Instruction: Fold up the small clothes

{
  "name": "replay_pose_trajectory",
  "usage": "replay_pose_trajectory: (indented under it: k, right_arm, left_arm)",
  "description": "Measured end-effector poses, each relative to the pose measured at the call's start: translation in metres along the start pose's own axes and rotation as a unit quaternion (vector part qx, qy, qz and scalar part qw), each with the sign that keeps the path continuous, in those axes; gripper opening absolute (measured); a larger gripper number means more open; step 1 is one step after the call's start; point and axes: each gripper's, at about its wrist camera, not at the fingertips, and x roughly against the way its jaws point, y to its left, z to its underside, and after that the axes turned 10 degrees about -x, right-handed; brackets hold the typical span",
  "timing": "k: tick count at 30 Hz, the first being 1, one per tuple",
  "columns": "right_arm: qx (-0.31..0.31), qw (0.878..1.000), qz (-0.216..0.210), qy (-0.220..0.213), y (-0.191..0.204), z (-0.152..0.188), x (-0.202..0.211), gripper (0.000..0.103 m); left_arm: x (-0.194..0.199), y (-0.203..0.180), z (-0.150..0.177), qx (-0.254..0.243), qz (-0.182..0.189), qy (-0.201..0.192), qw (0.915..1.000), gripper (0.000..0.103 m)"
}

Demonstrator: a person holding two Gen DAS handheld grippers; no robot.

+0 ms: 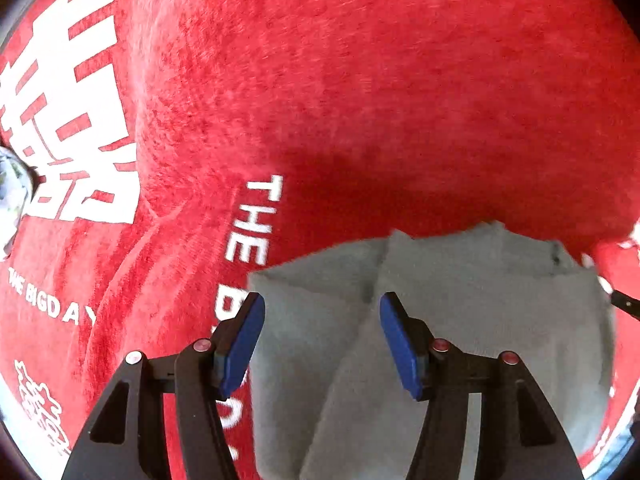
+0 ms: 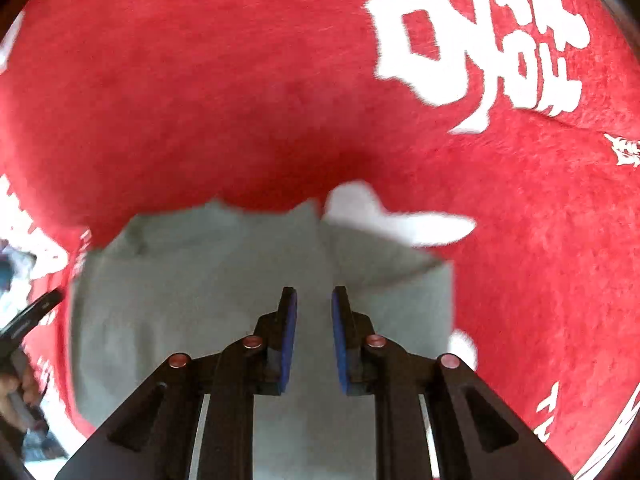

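Note:
A small grey garment (image 1: 460,300) lies folded on a red cloth (image 1: 360,80) printed with white characters and letters. My left gripper (image 1: 320,300) points steeply down over the garment's left part, open, its blue pads wide apart with nothing pinched between them. In the right wrist view the same grey garment (image 2: 180,300) fills the lower middle. My right gripper (image 2: 314,292) hangs over it with only a narrow gap between the pads, and no cloth shows in that gap. A white piece of fabric (image 2: 384,216) sticks out at the garment's far right corner.
The red cloth (image 2: 200,80) covers the whole surface around the garment. White print (image 1: 72,120) lies to the left in the left wrist view and at the upper right (image 2: 480,48) in the right wrist view. A black part of the other gripper (image 2: 32,316) and a hand (image 2: 12,392) show at the left edge.

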Motion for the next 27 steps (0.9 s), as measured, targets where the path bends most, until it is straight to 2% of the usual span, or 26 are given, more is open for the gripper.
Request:
replay_pose_trajectory:
  k: [2,5,7,8,9,11,12,13,15,17,19,21,23,24,25,26,27]
  right_arm:
    - [0.013,1.000,-0.003,0.016,0.006,0.020,-0.002,0.021]
    - [0.023,0.998,0.037,0.041,-0.001,0.042,-0.018,0.021]
    - [0.016,0.999,0.039,0.023,-0.009,0.047,-0.011,0.020]
    - [-0.002,0.998,0.052,0.022,-0.014,0.049,-0.005,0.021]
    - [-0.019,0.999,0.043,0.021,-0.020,0.050,0.001,0.022]
    - [-0.074,0.997,-0.002,0.031,-0.036,0.060,0.017,0.042]
    - [-0.096,0.994,-0.023,0.036,-0.042,0.068,0.025,0.064]
    - [-0.117,0.991,-0.044,0.041,-0.047,0.080,0.033,0.070]
    - [-0.161,0.981,-0.080,0.070,-0.057,0.109,0.041,0.070]
    - [-0.213,0.967,-0.093,0.100,-0.069,0.142,0.040,0.070]
    - [-0.265,0.953,-0.096,0.112,-0.082,0.168,0.036,0.070]
    - [-0.306,0.941,-0.095,0.105,-0.105,0.178,0.032,0.070]
    - [-0.352,0.926,-0.109,0.087,-0.113,0.172,0.021,0.067]
    - [-0.367,0.919,-0.119,0.079,-0.117,0.170,0.018,0.050]
    - [-0.372,0.917,-0.123,0.076,-0.118,0.167,0.017,0.006]
    - [-0.362,0.921,-0.117,0.078,-0.115,0.160,0.017,0.008]
    - [-0.341,0.931,-0.105,0.073,-0.109,0.154,0.021,0.008]
  left_arm:
    - [0.004,-0.006,0.009,-0.010,0.008,0.003,0.9999,0.061]
    - [-0.008,-0.015,0.033,-0.012,-0.006,0.031,0.9994,0.061]
    - [-0.022,-0.008,0.055,-0.002,-0.022,0.064,0.9977,0.064]
    - [-0.021,-0.002,0.063,0.004,-0.017,0.063,0.9978,0.067]
    - [-0.015,0.005,0.072,0.013,-0.012,0.053,0.9984,0.069]
    - [-0.008,0.016,0.080,0.015,-0.011,0.065,0.9977,0.069]
    - [-0.003,0.023,0.086,0.019,-0.002,0.071,0.9973,0.069]
    - [0.001,0.028,0.091,0.026,0.011,0.076,0.9967,0.069]
    - [0.009,0.036,0.105,0.045,0.056,0.092,0.9931,0.069]
    - [0.014,0.040,0.119,0.061,0.094,0.105,0.9881,0.069]
    - [0.017,0.039,0.132,0.068,0.107,0.113,0.9856,0.069]
    - [0.015,0.035,0.143,0.066,0.101,0.120,0.9855,0.069]
    - [0.014,0.031,0.149,0.063,0.098,0.121,0.9858,0.069]
    - [0.013,0.029,0.151,0.061,0.098,0.119,0.9861,0.069]
    - [0.012,0.027,0.151,0.059,0.097,0.118,0.9866,0.065]
    - [0.014,0.022,0.153,0.057,0.095,0.113,0.9874,0.056]
    - [0.016,0.019,0.154,0.051,0.102,0.109,0.9874,0.025]
